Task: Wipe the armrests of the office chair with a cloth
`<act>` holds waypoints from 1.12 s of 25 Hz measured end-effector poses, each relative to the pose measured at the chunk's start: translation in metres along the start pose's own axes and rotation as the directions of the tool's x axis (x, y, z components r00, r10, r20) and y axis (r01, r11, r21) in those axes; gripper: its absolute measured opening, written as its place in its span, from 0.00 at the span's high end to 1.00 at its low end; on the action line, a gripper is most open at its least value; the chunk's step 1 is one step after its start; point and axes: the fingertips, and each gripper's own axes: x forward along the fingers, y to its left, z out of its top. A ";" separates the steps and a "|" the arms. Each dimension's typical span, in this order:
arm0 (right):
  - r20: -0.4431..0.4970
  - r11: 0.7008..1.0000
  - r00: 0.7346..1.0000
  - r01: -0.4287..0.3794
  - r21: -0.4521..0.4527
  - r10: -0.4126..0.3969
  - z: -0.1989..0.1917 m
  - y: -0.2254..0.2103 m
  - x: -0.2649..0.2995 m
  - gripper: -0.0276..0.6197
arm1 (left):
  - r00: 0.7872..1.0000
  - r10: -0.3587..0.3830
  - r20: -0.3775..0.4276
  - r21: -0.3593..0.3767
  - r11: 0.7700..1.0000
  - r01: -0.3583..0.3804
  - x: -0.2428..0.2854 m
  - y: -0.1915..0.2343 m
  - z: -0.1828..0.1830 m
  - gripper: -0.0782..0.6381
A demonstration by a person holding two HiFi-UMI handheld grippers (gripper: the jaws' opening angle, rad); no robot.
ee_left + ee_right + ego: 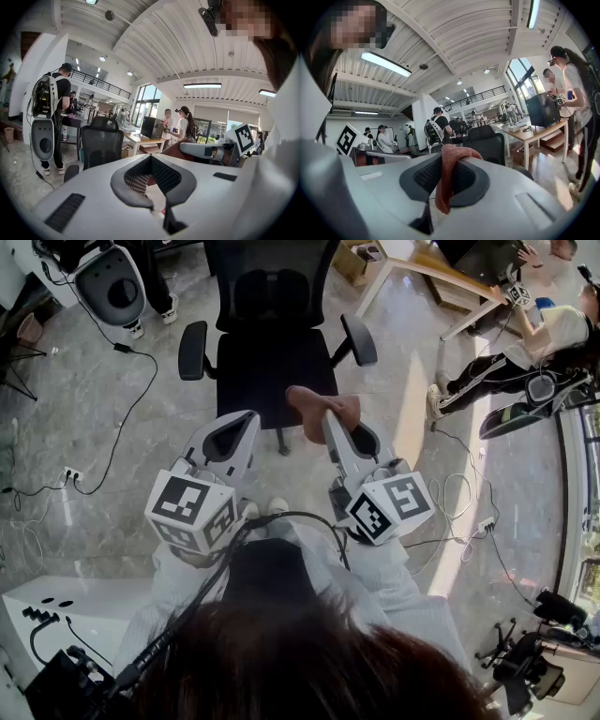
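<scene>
- The person's head and pale sleeves fill the bottom of the head view, with both grippers raised in front of the chest and aimed forward at the chair.
- The left gripper has its jaws together with nothing between them. It looks like a spare hand, held level and out of the way while the other carries the tool.
- The right gripper is clamped on a reddish-brown cloth. A fold is pinched at the jaw tips and the rest bunches above and hangs below them, so a loose pad of fabric is probably free to drag over a surface.
- The cloth hangs in the air above the front edge of the seat, touching neither armrest.
- Just beyond stands the black office chair, facing the person, on a pale marbled floor.
- Its two padded armrests, one at picture left and one at picture right, stick out either side of the seat. Both are bare and within reach, so wiping seems about to start, not yet under way.
- Farther off, at the upper right, stands a wooden table.
- The only container in sight is a cardboard box beside that table, and its contents cannot be made out.
</scene>
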 end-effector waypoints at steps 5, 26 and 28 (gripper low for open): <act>0.000 1.000 1.000 0.002 0.005 -0.002 0.003 -0.003 -0.003 0.91 | 1.000 0.001 -0.006 -0.002 1.000 -0.001 0.003 -0.003 0.001 0.89; 0.013 0.989 0.995 0.095 0.115 -0.097 0.002 -0.096 -0.044 0.91 | 0.997 -0.048 -0.054 -0.011 0.999 0.048 0.081 -0.036 -0.005 0.89; -0.008 0.986 0.994 0.112 0.121 -0.112 -0.003 -0.108 -0.033 0.91 | 0.996 -0.058 -0.069 -0.014 0.998 0.057 0.096 -0.027 -0.007 0.89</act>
